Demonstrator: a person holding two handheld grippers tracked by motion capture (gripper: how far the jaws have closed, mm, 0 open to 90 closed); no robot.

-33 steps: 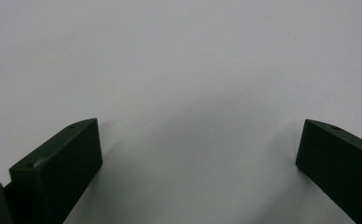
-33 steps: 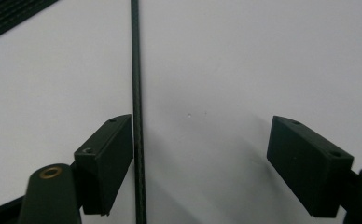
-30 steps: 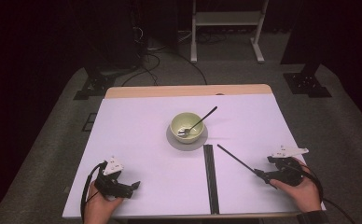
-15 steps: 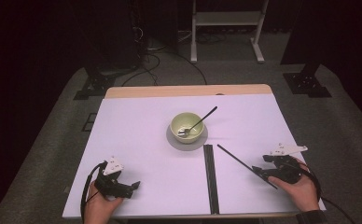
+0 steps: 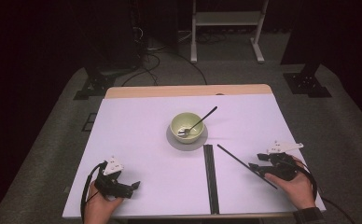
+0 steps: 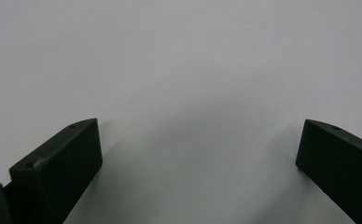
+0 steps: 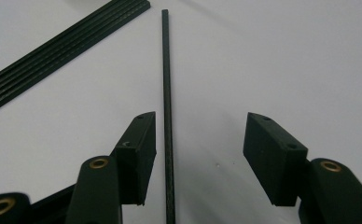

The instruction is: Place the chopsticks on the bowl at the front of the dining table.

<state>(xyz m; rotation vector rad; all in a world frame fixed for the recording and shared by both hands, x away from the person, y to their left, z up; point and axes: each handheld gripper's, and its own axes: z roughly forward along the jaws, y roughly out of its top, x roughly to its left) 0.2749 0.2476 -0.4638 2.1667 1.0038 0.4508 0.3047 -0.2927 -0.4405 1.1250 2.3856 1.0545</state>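
Rod (image 7: pixel 166 70) between right gripper (image 7: pixel 198 144) fingers (image 7: pixel 139 140), closing

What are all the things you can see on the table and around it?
bowl: 1, pale green, table middle, on a grey mat
fork: 1, dark handle, leaning in the bowl
strip: 1, black, flat on the table below the bowl
rod: 1, thin, black, between the right gripper's jaws, pads not pressing it
table: 1, white top
stand: 1, white, on the floor behind
left gripper: black, jaws wide, nothing between
right gripper: black, jaws just been closing
hands: 2, near edge
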